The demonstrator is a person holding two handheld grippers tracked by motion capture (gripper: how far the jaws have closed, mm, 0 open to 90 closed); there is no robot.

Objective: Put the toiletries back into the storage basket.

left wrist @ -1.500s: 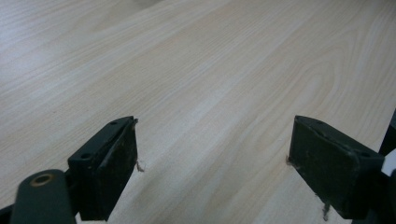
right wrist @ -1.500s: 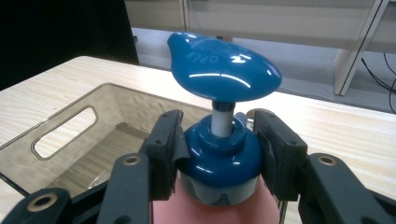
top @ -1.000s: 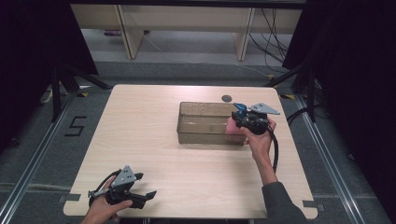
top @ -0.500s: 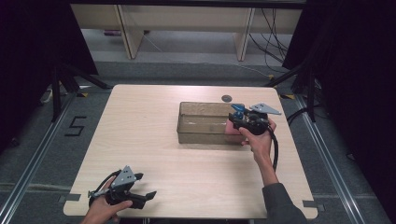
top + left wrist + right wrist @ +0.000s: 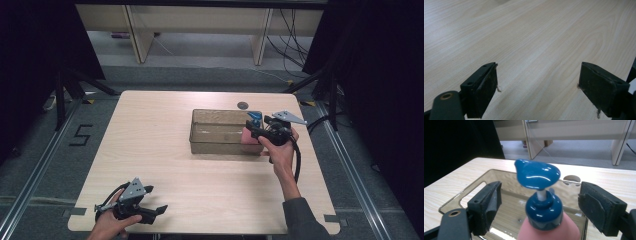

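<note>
A pink pump bottle (image 5: 248, 138) with a blue pump head (image 5: 537, 173) stands upright in the right end of a clear plastic bin (image 5: 200, 145) on the wooden table. My right gripper (image 5: 254, 131) is at the bin's right end, open. In the right gripper view its jaws stand wide apart on either side of the bottle's blue collar (image 5: 544, 211), touching neither side. My left gripper (image 5: 159, 212) rests low at the table's near left corner, open. In the left gripper view (image 5: 537, 82) only bare wood lies between its jaws.
A round cable hole (image 5: 243, 105) sits in the table just behind the bin. The bin's left part (image 5: 474, 187) holds nothing. Wooden furniture legs and cables stand on the floor beyond the table. Dark curtains flank both sides.
The right hand has shifted only slightly at the bin's right end. The left gripper has stayed where it was.
</note>
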